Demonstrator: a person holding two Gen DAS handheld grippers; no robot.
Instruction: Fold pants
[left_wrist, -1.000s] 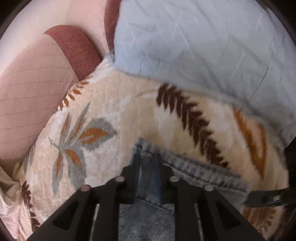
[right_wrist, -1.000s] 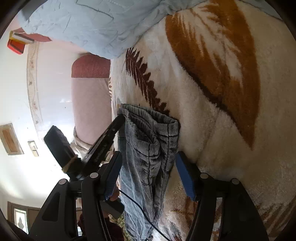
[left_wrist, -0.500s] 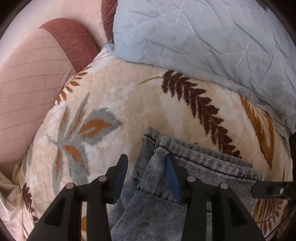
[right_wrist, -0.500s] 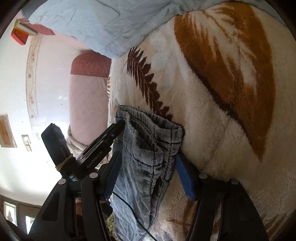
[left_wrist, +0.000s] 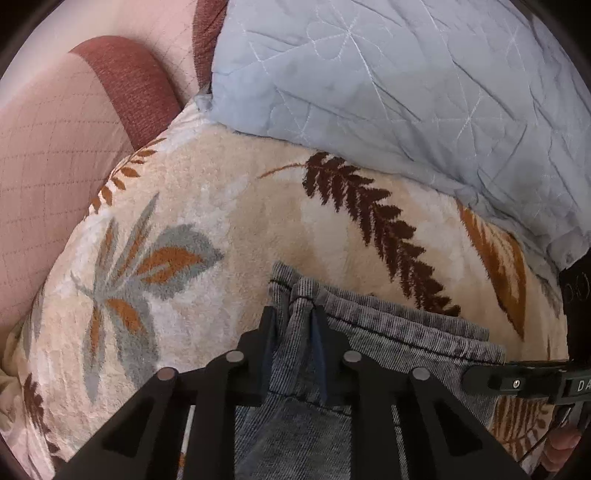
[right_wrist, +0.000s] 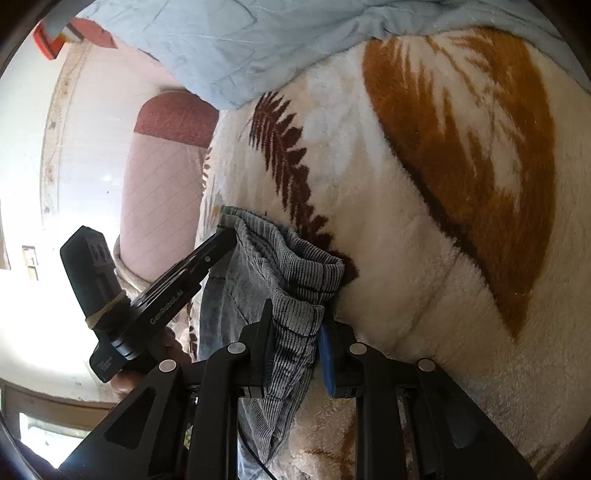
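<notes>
You can read very little lettering here. In the left wrist view, white capitals "DA" stand on the black body of the right hand-held gripper (left_wrist: 576, 386) at the frame's right edge, where the word is cut off by the border. In the right wrist view, a pale printed word runs along the black side plate of the left hand-held gripper (right_wrist: 168, 306); it is too small and blurred for you to make out its letters. You will find no other legible text, number or sign in either view.
</notes>
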